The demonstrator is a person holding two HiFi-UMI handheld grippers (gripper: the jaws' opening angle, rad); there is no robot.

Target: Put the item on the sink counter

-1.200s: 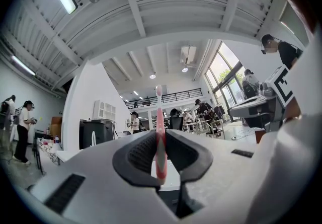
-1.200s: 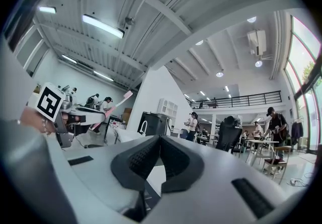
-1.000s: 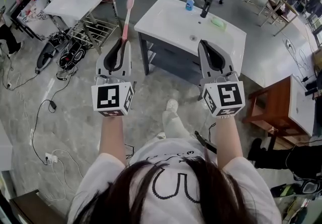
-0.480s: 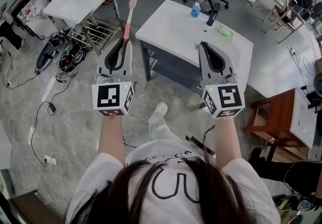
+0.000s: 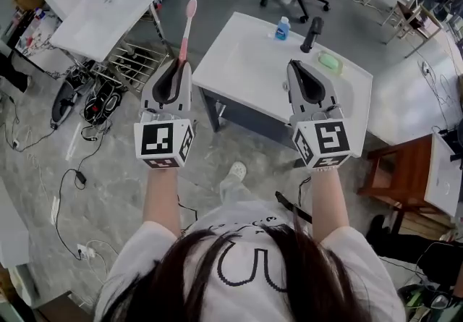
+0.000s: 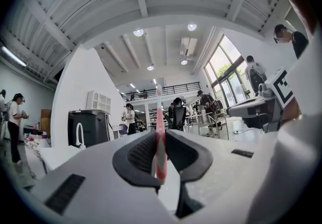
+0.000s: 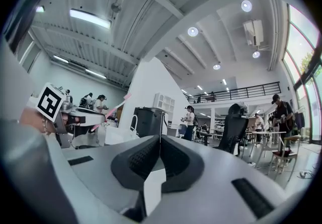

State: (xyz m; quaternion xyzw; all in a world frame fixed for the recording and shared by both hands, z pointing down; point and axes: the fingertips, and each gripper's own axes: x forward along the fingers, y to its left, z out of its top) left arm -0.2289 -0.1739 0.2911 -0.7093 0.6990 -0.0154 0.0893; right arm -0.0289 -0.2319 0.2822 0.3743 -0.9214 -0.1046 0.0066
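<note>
Grey marbled floor (image 5: pixel 108 161) spreads through an open workshop. The white sink counter (image 5: pixel 253 60) stands ahead, carrying a blue bottle (image 5: pixel 282 28), a black faucet (image 5: pixel 312 34) and a green soap (image 5: pixel 330 61). Just left of that counter, the left claw (image 5: pixel 179 64) pinches a pink toothbrush (image 5: pixel 187 27) low on its handle, head pointing away, probably to keep it steady in carrying. The right claw (image 5: pixel 295 66) hangs over the counter's near part, jaws pressed together on nothing, apparently spare.

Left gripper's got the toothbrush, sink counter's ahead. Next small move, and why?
Probably swing the left gripper forward and right, over the sink counter. It is shut on the pink toothbrush, which in the head view lies left of the counter's edge, so releasing now would likely miss.
</note>
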